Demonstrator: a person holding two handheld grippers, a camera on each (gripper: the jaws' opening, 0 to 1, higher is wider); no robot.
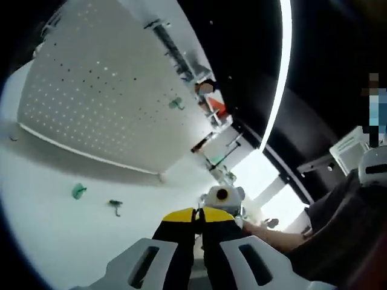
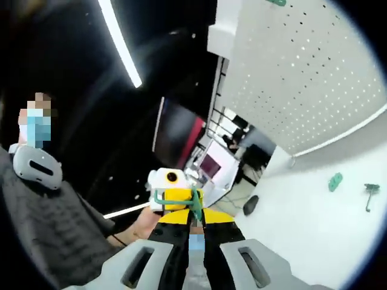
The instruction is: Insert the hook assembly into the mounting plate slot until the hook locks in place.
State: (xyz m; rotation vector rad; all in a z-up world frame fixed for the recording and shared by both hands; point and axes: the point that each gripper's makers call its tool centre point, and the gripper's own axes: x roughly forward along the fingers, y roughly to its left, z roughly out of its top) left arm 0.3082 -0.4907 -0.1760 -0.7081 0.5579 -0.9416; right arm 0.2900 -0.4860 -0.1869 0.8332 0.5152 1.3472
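Starting closest in: your right gripper [image 2: 192, 212] has its jaws pinched narrow. As far as I can tell they're clamped on the green hook assembly [image 2: 175, 198], which sits right at the yellow tips. Its long bar runs crosswise to the jaws, and the free end sticks out on the side facing away from the pegboard [image 2: 302, 72]. Your left gripper [image 1: 196, 214] has its jaws pressed together with nothing visible between them, so it's just along for the ride.

A bit further out, on the white table [image 1: 54, 241] in front of the pegboard's lower edge, two spare bits lie near each other but apart. One is a loose green clip [image 1: 78, 191] and the other is a dark hook [image 1: 115, 205]. Neither gripper is near them.

Furthest out is the pegboard itself, standing up off the table. I'd say that's your mounting plate. One mounted hook [image 1: 176, 104] is already on its face, near the edge furthest from the table.

What matters here is that the board sits well off to one side of your right jaws, not straight ahead, and the held piece is lying sideways to your line of approach. So my read is that the right hand does the work. You'd swing it round to face the board, then roll the wrist until the bar's insertion end points into a slot. I can't make out the exact slot from here. Keep the left one back so it doesn't block the board.
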